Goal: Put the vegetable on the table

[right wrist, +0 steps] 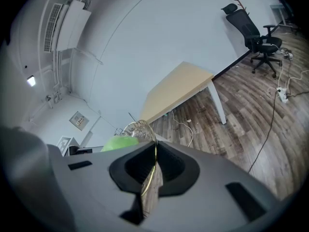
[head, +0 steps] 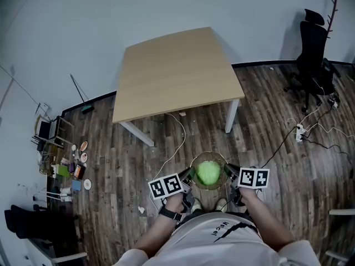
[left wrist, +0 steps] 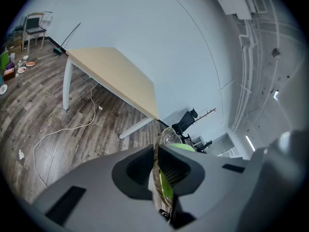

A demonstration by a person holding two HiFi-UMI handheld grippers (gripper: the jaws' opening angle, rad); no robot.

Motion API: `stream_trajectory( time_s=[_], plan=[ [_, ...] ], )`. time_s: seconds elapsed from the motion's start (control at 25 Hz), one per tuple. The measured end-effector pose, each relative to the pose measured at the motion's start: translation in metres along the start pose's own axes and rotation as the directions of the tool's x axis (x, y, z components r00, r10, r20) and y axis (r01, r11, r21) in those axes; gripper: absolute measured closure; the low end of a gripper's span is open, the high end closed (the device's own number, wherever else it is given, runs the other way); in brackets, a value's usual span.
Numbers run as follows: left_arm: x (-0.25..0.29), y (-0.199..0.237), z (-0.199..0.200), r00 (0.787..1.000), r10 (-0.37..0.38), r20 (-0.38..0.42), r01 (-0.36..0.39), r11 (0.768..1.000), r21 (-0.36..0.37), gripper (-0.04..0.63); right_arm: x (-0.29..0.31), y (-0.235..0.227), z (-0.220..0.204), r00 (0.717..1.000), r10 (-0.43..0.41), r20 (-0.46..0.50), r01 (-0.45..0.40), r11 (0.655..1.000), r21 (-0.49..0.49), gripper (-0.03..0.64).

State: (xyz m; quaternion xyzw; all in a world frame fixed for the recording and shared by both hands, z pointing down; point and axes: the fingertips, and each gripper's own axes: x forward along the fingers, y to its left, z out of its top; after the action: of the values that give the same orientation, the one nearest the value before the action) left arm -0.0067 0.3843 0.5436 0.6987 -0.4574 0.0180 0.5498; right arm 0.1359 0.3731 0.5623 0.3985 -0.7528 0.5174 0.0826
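So the vegetable (head: pixel 208 173) is a round, pale lime-green ball, looks like a cabbage or lettuce head, kind of matte, with a lighter patch on top. It isn't on the tabletop (head: pixel 175 73); it sits inside a wire basket (head: pixel 211 153) held up in the air over the floor (head: pixel 122 159), at about 6 o'clock from the table and close to the person's chest.

The basket is a shallow round bowl of thin metal wire with a gold-ish rim, see-through enough that the green shows through the side in both gripper views.

The left hand-held gripper (head: pixel 188 176) is clamped on the rim at the basket's 9 o'clock. In the left gripper view its dark ribbed pads (left wrist: pixel 174 170) pinch the thin rim edge-on, green right behind it. The right hand-held gripper (head: pixel 228 173) does the same at 3 o'clock, jaws closed on the gold wire edge.

The tabletop is a bare, light wood-look slab, squarish with smooth flat edges, on white legs (head: pixel 232 115). The floor is dark streaky wood plank. A thin white cable (head: pixel 180 137) snakes under the table, and a black office chair (head: pixel 312 54) stands off at about 2 o'clock by the wall.
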Motion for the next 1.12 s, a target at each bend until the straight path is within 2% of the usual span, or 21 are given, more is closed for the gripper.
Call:
stream_trajectory(
  time_s=[0.32, 0.68, 0.96, 1.12],
  plan=[
    [0.008, -0.005, -0.004, 1.000, 0.016, 0.021, -0.016, 1.000, 0.001, 0.555, -0.004, -0.008, 0.006, 1.000, 0.025, -0.003, -0.025, 1.000, -0.015, 0.594],
    [0.021, -0.007, 0.004, 0.998, 0.032, 0.053, -0.031, 0.999, -0.035, 0.555, 0.003, -0.014, 0.024, 0.999, 0.039, -0.029, -0.040, 0.999, -0.036, 0.594],
    [0.042, 0.011, 0.041, 0.999, 0.028, 0.034, -0.026, 0.999, -0.046, 0.555, 0.040, -0.015, 0.048, 0.999, 0.018, -0.041, -0.019, 1.000, -0.023, 0.594],
    [0.058, 0.026, 0.080, 0.999, 0.021, 0.027, -0.020, 0.999, -0.026, 0.555, 0.074, -0.009, 0.072, 1.000, 0.011, -0.030, -0.011, 1.000, -0.016, 0.594]
  ],
)
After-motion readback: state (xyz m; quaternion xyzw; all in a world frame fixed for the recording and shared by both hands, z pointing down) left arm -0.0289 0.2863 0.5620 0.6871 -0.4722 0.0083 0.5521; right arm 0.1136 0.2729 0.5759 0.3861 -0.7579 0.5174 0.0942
